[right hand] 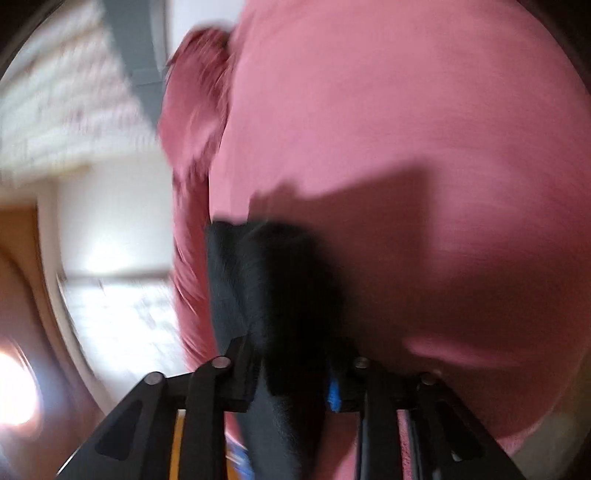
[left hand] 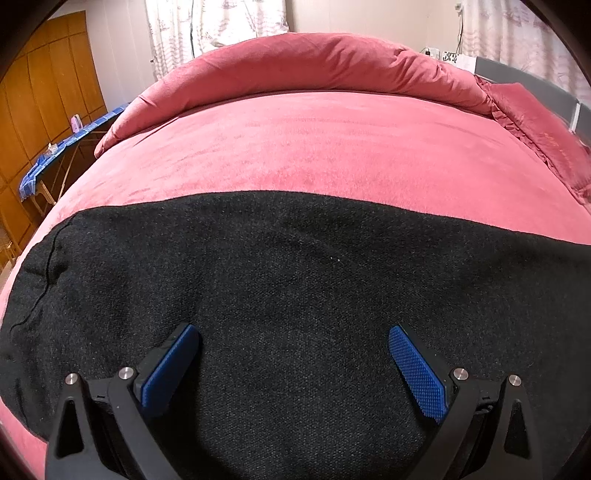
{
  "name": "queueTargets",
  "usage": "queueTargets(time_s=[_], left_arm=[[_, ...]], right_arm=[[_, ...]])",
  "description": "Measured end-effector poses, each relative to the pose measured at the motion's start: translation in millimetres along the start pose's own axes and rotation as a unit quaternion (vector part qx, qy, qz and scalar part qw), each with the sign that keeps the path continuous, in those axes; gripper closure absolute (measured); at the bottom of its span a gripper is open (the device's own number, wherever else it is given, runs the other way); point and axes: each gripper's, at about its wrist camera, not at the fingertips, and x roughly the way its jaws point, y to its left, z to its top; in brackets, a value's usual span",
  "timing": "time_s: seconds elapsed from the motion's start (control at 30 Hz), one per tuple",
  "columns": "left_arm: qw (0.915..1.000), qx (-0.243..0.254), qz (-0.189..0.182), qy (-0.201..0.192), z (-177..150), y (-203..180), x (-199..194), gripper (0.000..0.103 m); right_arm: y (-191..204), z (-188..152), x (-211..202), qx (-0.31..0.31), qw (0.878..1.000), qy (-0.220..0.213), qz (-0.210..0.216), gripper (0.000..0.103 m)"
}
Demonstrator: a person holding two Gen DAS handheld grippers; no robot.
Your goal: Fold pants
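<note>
Two views here, and the left wrist camera is the sharp one. A pink velvety bedspread (left hand: 314, 147) fills the bed, with a rolled pink duvet (left hand: 295, 70) heaped along its far edge and a frilled pink pillow (left hand: 532, 147) at the right. Behind stand patterned curtains (left hand: 214, 22), a pale wall, a wooden wardrobe (left hand: 48, 107) at the left and a blue checked ironing board (left hand: 70, 144) beside the bed. The black pants (left hand: 295, 295) lie flat on the near part of the bedspread, their long axis running left to right across the view; a seamed, rounded end sits at the left, and the cloth runs out of frame at the right. The left gripper (left hand: 293, 345) hangs over the pants, pointing steeply down, its blue pads (left hand: 417, 373) spread wide with nothing between them but the cloth lying below.

Over to the right wrist camera, and it is heavily blurred. The bedspread (right hand: 388, 110) covers the right side, the pillow's edge (right hand: 192, 122) and curtains at the left, a strong shadow across the pink. The right gripper (right hand: 291, 373) has a thick bunch of the black pants (right hand: 273, 280) between its jaws, the cloth standing straight ahead from the fingers. It appears pinched, though the blur keeps that from being certain.
</note>
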Motion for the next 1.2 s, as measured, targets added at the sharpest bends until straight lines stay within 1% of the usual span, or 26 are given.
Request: queueTargets(time_s=[0.03,0.13,0.2,0.23,0.3,0.33,0.37,0.4,0.47,0.5,0.53,0.6,0.63,0.67,0.73,0.8,0.83,0.9,0.97,1.0,1.03,1.07,1.1,1.13,1.17,1.2], left_arm=[[1.0,0.0,0.0,0.001,-1,-1,0,0.0],[0.9999,0.0,0.001,0.016,2,-2,-2,0.0],[0.9997,0.0,-0.001,0.025,8,-3,-2,0.0],[0.9996,0.002,-0.003,0.027,8,-3,-4,0.0],[0.9996,0.009,-0.005,0.026,7,-3,-5,0.0],[0.9997,0.011,-0.006,0.023,6,-4,-6,0.0],[0.9997,0.012,-0.006,0.019,4,-4,-6,0.0],[0.9998,0.011,-0.006,0.016,4,-4,-7,0.0],[0.9999,0.007,-0.006,0.013,3,-4,-8,0.0],[0.9999,0.006,-0.007,0.014,3,-4,-9,0.0],[0.9998,0.006,-0.009,0.016,4,-4,-10,0.0],[0.9996,0.009,-0.015,0.023,2,-5,-15,0.0],[0.9993,0.014,-0.025,0.023,1,-7,-20,0.001],[0.9991,0.017,-0.034,0.019,0,-9,-25,0.002],[0.9982,0.023,-0.055,0.004,-3,-15,-38,0.002],[0.9969,0.031,-0.072,-0.012,-4,-26,-51,0.002],[0.9961,0.035,-0.079,-0.017,-5,-31,-55,0.002],[0.9923,0.058,-0.107,-0.023,-8,-54,-63,0.002],[0.988,0.084,-0.127,-0.023,-11,-77,-68,0.002],[0.9846,0.104,-0.139,-0.02,-14,-92,-68,0.002],[0.9802,0.127,-0.151,-0.016,-17,-108,-68,0.002],[0.9751,0.154,-0.159,-0.015,-20,-126,-68,0.002],[0.9729,0.166,-0.161,-0.014,-21,-133,-66,0.002],[0.9698,0.181,-0.164,-0.01,-24,-145,-65,0.002],[0.9679,0.191,-0.163,-0.004,-26,-152,-63,0.002],[0.9655,0.207,-0.157,0.011,-29,-161,-59,0.002]], right_arm=[[14,1,9,-0.032,0.999,0.013,-0.027,0.071],[57,18,31,-0.061,0.996,0.025,-0.055,0.084],[96,29,29,-0.085,0.996,0.016,-0.027,0.089],[124,28,24,-0.112,0.994,0.003,0.006,0.09],[171,15,2,-0.178,0.982,-0.024,0.059,0.09],[195,9,-10,-0.22,0.973,-0.034,0.066,0.09],[199,-1,-23,-0.238,0.968,-0.04,0.068,0.09],[198,-7,-29,-0.244,0.966,-0.045,0.067,0.09],[164,-8,-41,-0.196,0.979,-0.047,0.041,0.09],[142,1,-34,-0.158,0.986,-0.048,0.009,0.09],[105,6,-31,-0.108,0.992,-0.041,-0.044,0.09],[40,7,-23,-0.01,0.996,-0.018,-0.092,0.09],[17,7,-21,0.017,0.995,-0.013,-0.1,0.09],[2,6,-20,0.035,0.996,-0.011,-0.083,0.091],[-9,8,-19,0.048,0.998,-0.019,-0.031,0.085],[-4,8,-23,0.02,0.999,-0.022,-0.032,0.07],[14,10,-11,-0.006,0.999,-0.021,-0.035,0.066],[32,17,-1,-0.041,0.998,-0.02,-0.042,0.047],[40,6,-5,-0.062,0.997,-0.023,-0.039,0.031],[46,4,-2,-0.069,0.997,-0.028,-0.038,0.029],[54,7,6,-0.084,0.995,-0.027,-0.042,0.03],[56,8,20,-0.095,0.994,-0.017,-0.05,0.04],[57,11,22,-0.104,0.993,-0.002,-0.053,0.067],[68,14,27,-0.11,0.992,0.009,-0.053,0.081],[74,14,21,-0.114,0.993,0.002,-0.044,0.089],[85,12,11,-0.123,0.992,-0.017,-0.013,0.09]])
